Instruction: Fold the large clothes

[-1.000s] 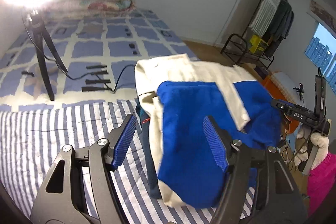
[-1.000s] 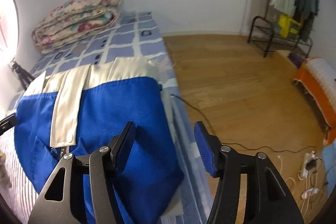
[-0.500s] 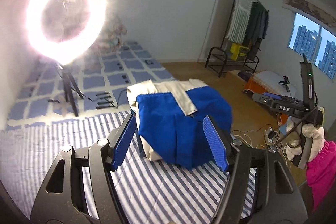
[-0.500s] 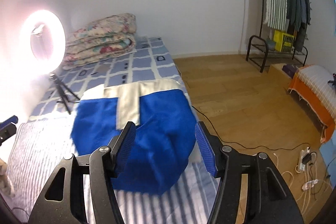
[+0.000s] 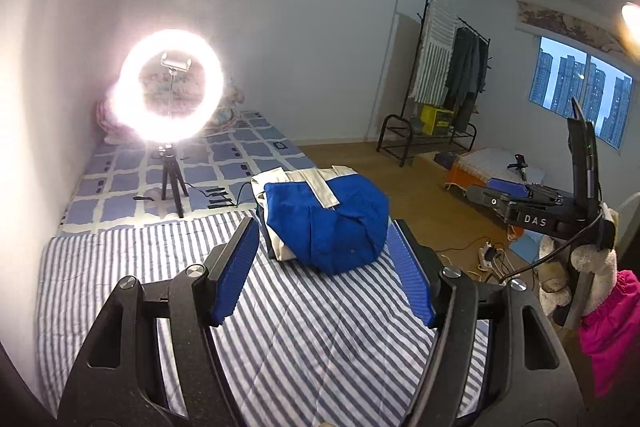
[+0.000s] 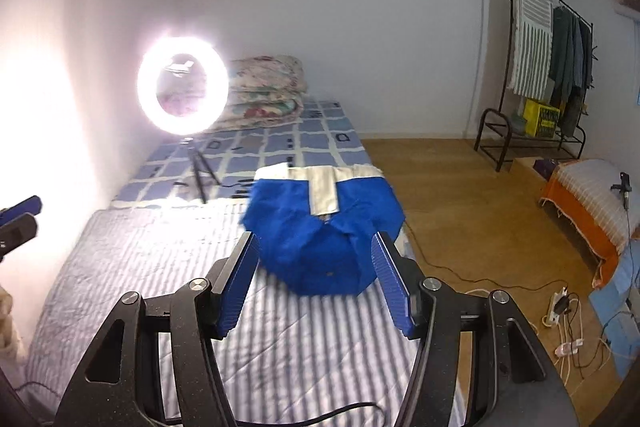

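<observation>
A folded blue and cream garment [image 5: 326, 217] [image 6: 324, 227] lies in a bundle on the striped bed cover [image 5: 160, 267] [image 6: 140, 259], near the bed's right edge. My left gripper [image 5: 324, 271] hangs open well back from the bundle and above the bed, nothing between its blue pads. My right gripper [image 6: 316, 281] is also open and empty, equally far back from the garment. The right gripper's body [image 5: 532, 215] shows at the right of the left wrist view, and a tip of the left gripper [image 6: 18, 215] at the left edge of the right wrist view.
A lit ring light on a tripod [image 5: 172, 87] [image 6: 184, 91] stands on the checked sheet behind the garment, its cable running beside it. A folded floral quilt [image 6: 260, 91] lies at the bed's head. A clothes rack [image 6: 552, 75], orange-covered bench [image 6: 588, 203] and power strips [image 6: 560, 307] occupy the wooden floor.
Both grippers have pulled back and risen away from the garment, which looks much smaller now. The garment stays put on the bed. Both stay open as before.
</observation>
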Available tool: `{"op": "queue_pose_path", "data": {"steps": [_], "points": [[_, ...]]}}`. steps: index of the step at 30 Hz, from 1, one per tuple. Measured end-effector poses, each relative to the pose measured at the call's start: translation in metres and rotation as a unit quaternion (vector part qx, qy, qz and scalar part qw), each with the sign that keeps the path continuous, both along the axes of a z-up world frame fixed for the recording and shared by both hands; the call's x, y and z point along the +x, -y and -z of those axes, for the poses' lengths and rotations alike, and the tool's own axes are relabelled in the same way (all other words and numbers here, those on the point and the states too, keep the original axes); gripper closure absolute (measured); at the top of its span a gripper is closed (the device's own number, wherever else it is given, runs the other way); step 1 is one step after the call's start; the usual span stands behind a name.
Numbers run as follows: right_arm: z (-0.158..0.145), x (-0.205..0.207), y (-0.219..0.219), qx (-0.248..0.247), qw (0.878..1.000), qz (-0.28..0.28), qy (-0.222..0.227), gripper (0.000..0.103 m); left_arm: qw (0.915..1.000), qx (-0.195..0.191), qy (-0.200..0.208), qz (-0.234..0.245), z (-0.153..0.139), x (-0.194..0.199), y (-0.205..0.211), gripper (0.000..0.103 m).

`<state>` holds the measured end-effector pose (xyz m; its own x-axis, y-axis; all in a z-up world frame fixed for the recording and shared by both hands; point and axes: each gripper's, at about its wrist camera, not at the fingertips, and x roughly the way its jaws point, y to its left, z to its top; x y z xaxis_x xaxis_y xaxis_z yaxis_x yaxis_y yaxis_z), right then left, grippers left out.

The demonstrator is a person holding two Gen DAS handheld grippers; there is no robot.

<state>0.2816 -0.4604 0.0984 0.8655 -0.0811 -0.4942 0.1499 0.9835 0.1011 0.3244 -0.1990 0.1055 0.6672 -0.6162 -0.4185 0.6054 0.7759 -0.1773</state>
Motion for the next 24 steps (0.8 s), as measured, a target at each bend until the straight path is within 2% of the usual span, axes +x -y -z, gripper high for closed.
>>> {"op": "queue_pose_path", "data": {"steps": [5,11,15,17,22,24], "points": [[-0.005,-0.049,-0.027,-0.015,1.000,0.013,0.007,0.042,0.9998,0.008,0.017,-0.007,-0.007,-0.059,-0.025,0.034],[0.017,-0.091,-0.052,-0.019,1.000,0.022,0.007,0.042,0.9998,0.018,0.010,-0.006,0.011,-0.106,-0.044,0.033],[0.032,-0.109,-0.061,-0.018,0.999,0.029,0.014,0.041,0.9995,0.026,0.016,-0.008,0.023,-0.123,-0.048,0.032],[0.041,-0.114,-0.065,-0.021,0.999,0.032,0.015,0.041,0.9995,0.025,0.017,-0.008,0.028,-0.127,-0.049,0.027],[0.060,-0.121,-0.072,-0.023,0.999,0.039,0.019,0.040,0.9991,0.032,0.025,-0.013,0.043,-0.136,-0.047,0.023],[0.067,-0.121,-0.069,-0.016,0.999,0.044,0.026,0.035,0.9989,0.037,0.027,-0.014,0.049,-0.136,-0.044,0.019]]}}
